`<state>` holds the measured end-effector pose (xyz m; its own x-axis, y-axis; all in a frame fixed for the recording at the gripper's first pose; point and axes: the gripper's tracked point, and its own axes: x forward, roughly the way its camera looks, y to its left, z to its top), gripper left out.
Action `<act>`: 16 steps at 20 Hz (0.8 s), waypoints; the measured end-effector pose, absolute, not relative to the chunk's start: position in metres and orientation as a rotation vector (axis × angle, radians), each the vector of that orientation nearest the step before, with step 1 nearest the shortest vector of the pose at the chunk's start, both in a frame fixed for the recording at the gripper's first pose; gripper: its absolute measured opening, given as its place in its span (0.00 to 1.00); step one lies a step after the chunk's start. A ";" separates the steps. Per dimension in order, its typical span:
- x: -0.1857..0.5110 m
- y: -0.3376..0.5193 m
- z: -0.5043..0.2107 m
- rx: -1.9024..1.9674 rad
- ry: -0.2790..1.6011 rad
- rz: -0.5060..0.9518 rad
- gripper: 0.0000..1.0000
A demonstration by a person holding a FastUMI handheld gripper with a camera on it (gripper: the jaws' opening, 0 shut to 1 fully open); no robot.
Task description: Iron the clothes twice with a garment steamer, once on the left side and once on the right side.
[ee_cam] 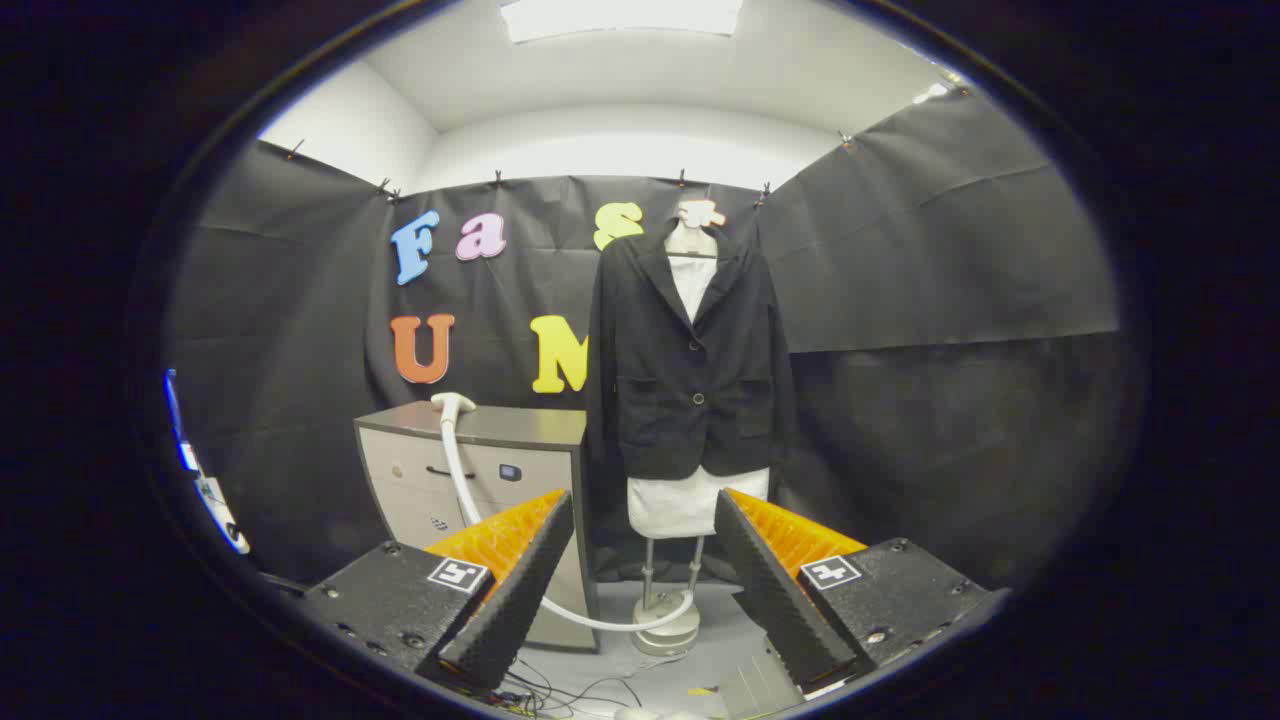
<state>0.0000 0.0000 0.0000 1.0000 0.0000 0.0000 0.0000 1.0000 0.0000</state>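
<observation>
A: Garment steamer head (452, 403): item one. It is lying on top of the grey drawer cabinet (480, 470), to the cabinet's front edge, untouched. Its white hose (462, 480) is hanging down the cabinet front and curling across the floor toward the round base (668, 625) of the stand beside the cabinet.

B: Item two, the clothes?

A: Black jacket (690, 360), buttoned, over a white undergarment, is hanging on a mannequin form (692, 232) just beside the cabinet, on the side away from the steamer head. It is standing upright against the dark booth wall.

B: Item three, the hand-held gripper?

A: Hand-held gripper (645, 560): released. Its two fingers are standing spread apart with nothing between them; the jacket's lower edge and the stand pole are showing through the gap, well beyond. The gripper is hanging nearer than the cabinet and is touching neither cabinet nor steamer.

B: Progress entry?

A: By my reading, nothing is ticked off yet. The steamer is not picked up, and neither the left pass nor the right pass is looking begun. Remaining, as I judge it: reaching to the cabinet top, closing on the steamer head, carrying it to the jacket, then one stroke on each side.
</observation>
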 end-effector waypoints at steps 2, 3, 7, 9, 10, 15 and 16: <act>-0.001 0.004 0.000 -0.005 0.000 -0.001 0.99; -0.001 0.007 0.000 -0.005 0.003 0.001 0.99; 0.000 0.012 -0.007 -0.005 0.026 0.005 0.99; 0.001 0.013 -0.008 -0.001 0.030 0.000 0.99; 0.002 0.012 -0.008 0.000 0.030 -0.002 0.99; 0.006 0.013 -0.004 0.014 0.029 -0.012 0.99; 0.009 0.014 -0.003 0.015 0.031 -0.015 0.99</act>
